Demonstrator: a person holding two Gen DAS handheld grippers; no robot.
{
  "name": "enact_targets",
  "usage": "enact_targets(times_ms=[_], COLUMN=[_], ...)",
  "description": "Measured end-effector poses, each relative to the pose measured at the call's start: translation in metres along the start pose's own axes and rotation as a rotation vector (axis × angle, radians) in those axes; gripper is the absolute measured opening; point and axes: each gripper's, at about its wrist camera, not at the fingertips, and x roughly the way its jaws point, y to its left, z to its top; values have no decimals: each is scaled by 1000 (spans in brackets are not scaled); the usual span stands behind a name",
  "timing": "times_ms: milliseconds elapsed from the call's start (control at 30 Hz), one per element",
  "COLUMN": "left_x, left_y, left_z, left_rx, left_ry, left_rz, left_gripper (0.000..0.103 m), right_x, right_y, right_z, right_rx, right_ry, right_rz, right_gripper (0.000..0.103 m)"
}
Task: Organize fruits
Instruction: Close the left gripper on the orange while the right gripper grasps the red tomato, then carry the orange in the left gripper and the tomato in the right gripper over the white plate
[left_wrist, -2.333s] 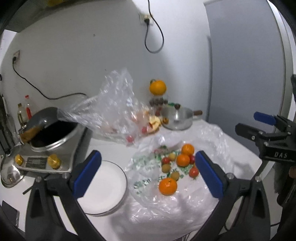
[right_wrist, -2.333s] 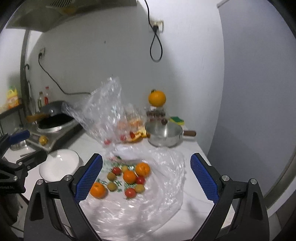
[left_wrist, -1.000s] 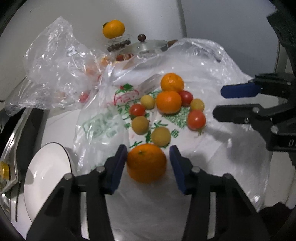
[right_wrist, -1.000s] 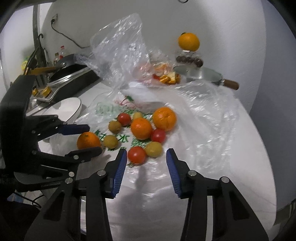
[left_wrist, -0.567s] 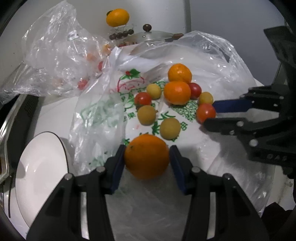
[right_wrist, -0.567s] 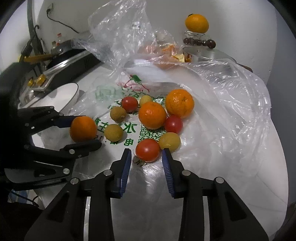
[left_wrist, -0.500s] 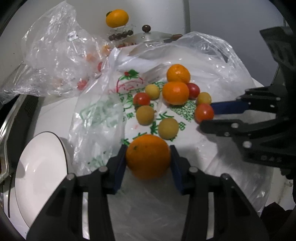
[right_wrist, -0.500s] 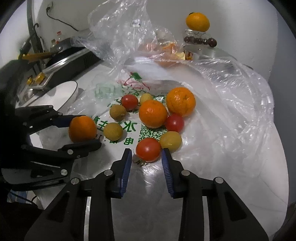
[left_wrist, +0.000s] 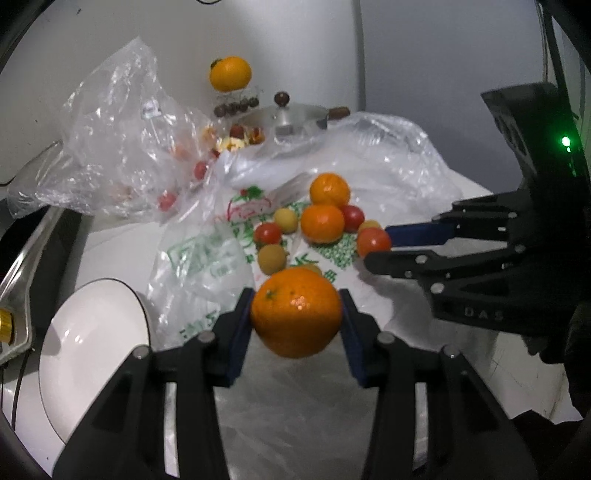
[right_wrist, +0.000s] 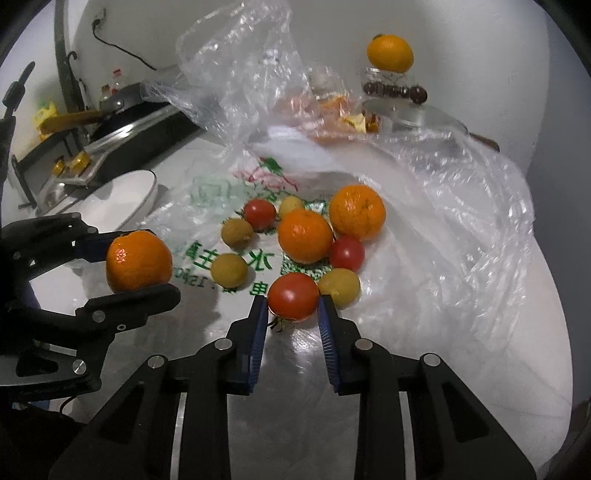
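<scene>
My left gripper (left_wrist: 295, 306) is shut on a large orange (left_wrist: 295, 312) and holds it just above the flattened plastic bag (left_wrist: 388, 177). That orange (right_wrist: 138, 260) also shows at the left of the right wrist view. My right gripper (right_wrist: 291, 310) is low over the bag, and its jaws are closing on a red tomato (right_wrist: 293, 297). Both blue pads touch the tomato's sides. Behind it on the bag lie two oranges (right_wrist: 304, 235), a smaller tomato (right_wrist: 346, 253) and several yellowish round fruits (right_wrist: 229, 269).
A white plate (left_wrist: 92, 332) sits left of the bag, beside a cooker with a wok (right_wrist: 122, 125). At the back stand a crumpled clear bag with fruit (left_wrist: 122, 147), a lidded pot (left_wrist: 284, 118) and an orange on a jar (left_wrist: 229, 73).
The left gripper has risen with the orange off the bag. The right gripper's jaws have narrowed from wide apart to both sides of the red tomato.
</scene>
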Motion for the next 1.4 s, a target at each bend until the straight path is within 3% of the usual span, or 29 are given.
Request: enact_targets(times_ms=[500, 1400], left_x=[-44, -96], left_y=[14, 106], left_z=[-4, -43], left_rx=[-52, -228], left_ry=[-80, -149], left_rz=[4, 147], left_gripper=[45, 45], right_x=[-31, -35], right_y=[25, 109], right_z=[13, 56], right_rx=[-40, -158], right_ry=[-62, -123], right_rz=[-14, 9], right_gripper=[30, 30])
